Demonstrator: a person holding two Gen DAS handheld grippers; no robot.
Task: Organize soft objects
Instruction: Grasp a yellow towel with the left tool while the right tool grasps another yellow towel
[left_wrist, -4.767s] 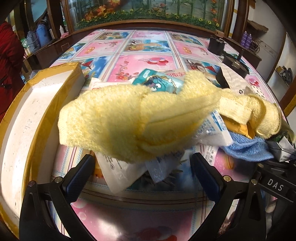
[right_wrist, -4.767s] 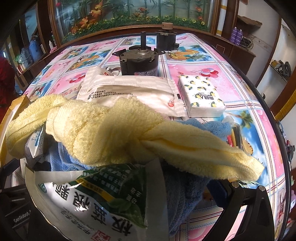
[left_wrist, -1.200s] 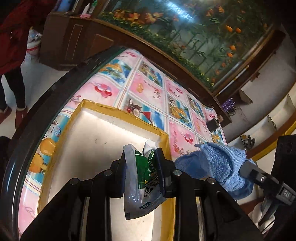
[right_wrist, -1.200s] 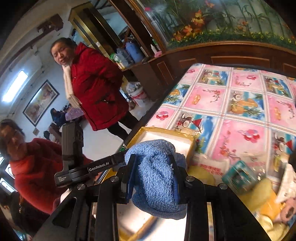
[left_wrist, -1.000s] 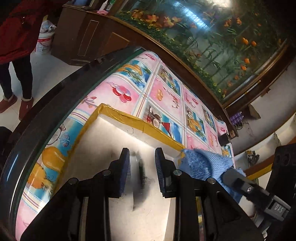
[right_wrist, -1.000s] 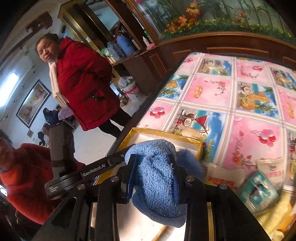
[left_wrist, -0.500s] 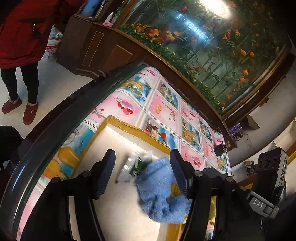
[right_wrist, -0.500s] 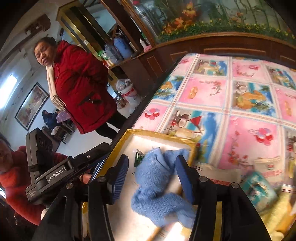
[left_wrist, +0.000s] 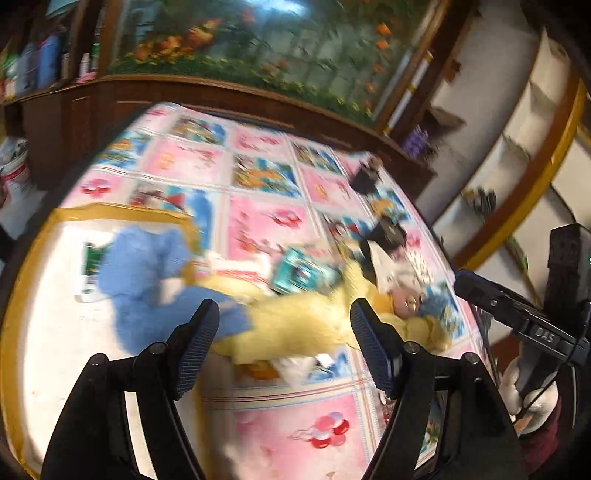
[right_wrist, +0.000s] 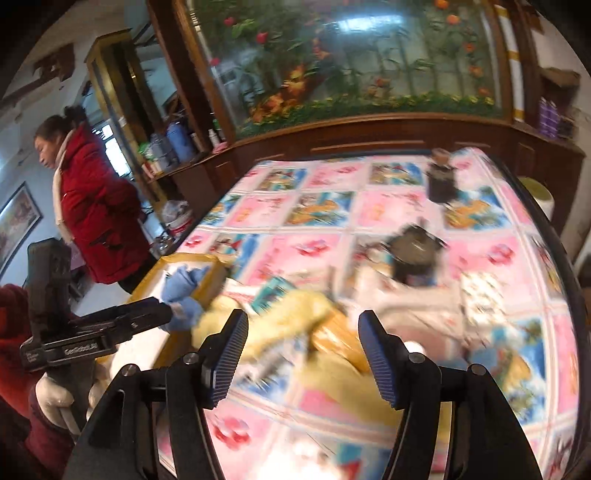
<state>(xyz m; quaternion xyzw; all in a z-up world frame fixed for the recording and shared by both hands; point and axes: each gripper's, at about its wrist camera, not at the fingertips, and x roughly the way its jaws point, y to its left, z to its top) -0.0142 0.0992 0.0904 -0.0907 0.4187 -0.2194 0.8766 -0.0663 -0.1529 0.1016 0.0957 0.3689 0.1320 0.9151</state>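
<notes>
Blue towel (left_wrist: 144, 280) lies in yellow-rimmed box (left_wrist: 22, 266), yellow towel (left_wrist: 295, 325) beside on worktop (left_wrist: 295, 424); left gripper (left_wrist: 284, 343) and right gripper (right_wrist: 303, 354) both wide, empty

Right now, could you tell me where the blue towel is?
In the left wrist view the blue towel lies in the yellow-rimmed white box at left, covering a green packet, its corner draped over the rim toward the yellow towel.
</notes>
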